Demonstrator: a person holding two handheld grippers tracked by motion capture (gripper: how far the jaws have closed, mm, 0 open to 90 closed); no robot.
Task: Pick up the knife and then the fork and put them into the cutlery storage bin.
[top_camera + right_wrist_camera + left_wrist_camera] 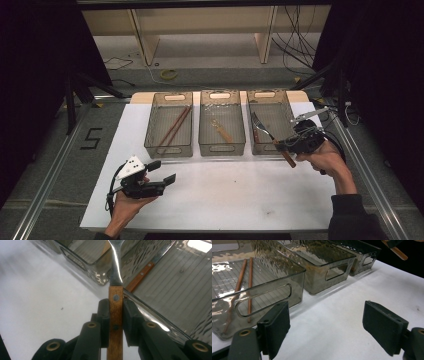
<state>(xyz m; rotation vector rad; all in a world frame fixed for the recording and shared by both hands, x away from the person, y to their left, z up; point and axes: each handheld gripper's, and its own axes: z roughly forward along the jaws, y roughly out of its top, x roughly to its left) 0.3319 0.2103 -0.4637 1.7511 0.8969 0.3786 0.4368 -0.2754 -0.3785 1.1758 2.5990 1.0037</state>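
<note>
The right gripper [289, 146] is squeezing the wooden handle of a fork [270, 136] over the near edge of the right bin [289, 112] — it should be lowering slowly, prongs first, before letting go — while the left gripper [165, 172] is waiting wide open, near left.

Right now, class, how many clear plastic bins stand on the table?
3, in a row along the far side: the left bin holds chopsticks, the middle bin a small utensil, and the right bin sits under the fork in the right hand-held gripper.
</note>
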